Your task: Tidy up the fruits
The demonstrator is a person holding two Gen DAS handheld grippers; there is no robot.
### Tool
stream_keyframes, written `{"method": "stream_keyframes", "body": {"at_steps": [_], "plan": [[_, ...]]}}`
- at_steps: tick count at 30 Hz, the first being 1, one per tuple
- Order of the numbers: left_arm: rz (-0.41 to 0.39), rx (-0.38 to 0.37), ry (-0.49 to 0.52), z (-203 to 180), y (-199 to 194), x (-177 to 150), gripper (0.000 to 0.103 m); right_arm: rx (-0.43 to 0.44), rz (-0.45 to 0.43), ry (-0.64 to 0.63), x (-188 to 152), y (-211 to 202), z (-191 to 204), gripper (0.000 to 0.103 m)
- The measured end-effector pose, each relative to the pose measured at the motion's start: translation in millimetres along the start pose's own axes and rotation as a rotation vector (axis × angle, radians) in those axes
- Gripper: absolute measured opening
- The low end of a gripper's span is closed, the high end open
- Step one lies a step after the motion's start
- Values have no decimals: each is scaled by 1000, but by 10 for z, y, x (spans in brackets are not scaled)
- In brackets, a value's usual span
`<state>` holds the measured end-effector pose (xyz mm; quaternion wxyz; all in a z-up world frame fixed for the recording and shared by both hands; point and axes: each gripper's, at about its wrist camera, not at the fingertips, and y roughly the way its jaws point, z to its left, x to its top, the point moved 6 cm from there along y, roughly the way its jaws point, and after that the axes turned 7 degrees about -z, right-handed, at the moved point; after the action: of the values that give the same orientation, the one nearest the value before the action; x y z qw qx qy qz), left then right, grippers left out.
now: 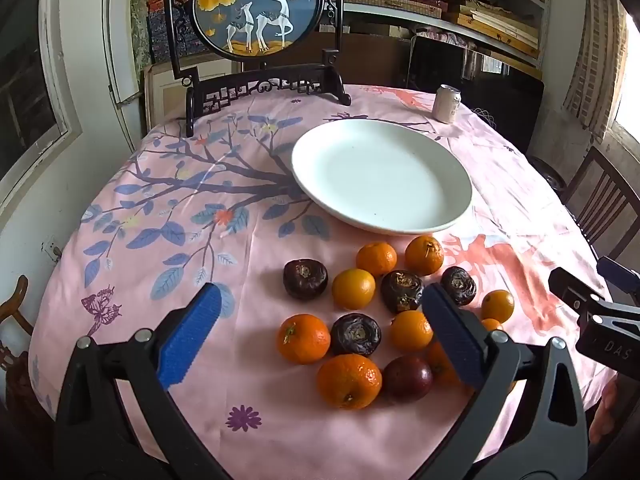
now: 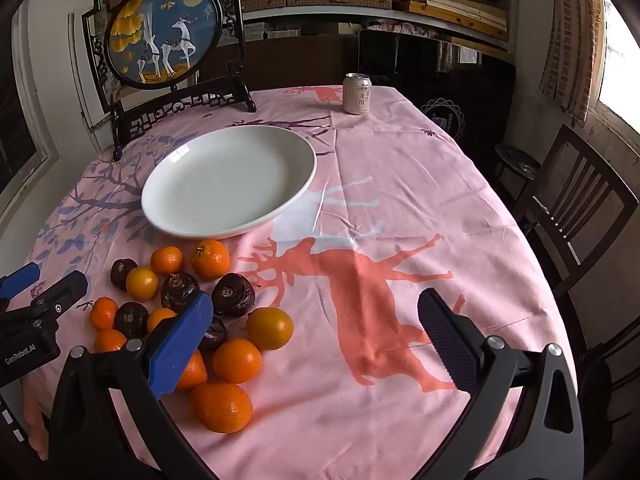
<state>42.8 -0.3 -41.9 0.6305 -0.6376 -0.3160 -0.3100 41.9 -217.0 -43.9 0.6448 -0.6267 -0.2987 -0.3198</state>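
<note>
Several oranges and dark purple wrinkled fruits lie in a loose cluster on the pink tablecloth, in front of an empty white plate. My left gripper is open, hovering just above the near side of the cluster, holding nothing. In the right wrist view the cluster sits at the lower left, with oranges and dark fruits below the plate. My right gripper is open and empty over bare cloth to the right of the fruits.
A drink can stands at the table's far side, also in the right wrist view. A framed deer screen on a dark stand occupies the far left. A wooden chair stands at the right table edge.
</note>
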Motion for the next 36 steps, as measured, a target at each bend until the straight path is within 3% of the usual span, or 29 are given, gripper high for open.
{"method": "stream_keyframes", "body": {"at_steps": [36], "plan": [[5,1,-3,27,-13,5,101,12,13,-12,-26,15,29,102]]}}
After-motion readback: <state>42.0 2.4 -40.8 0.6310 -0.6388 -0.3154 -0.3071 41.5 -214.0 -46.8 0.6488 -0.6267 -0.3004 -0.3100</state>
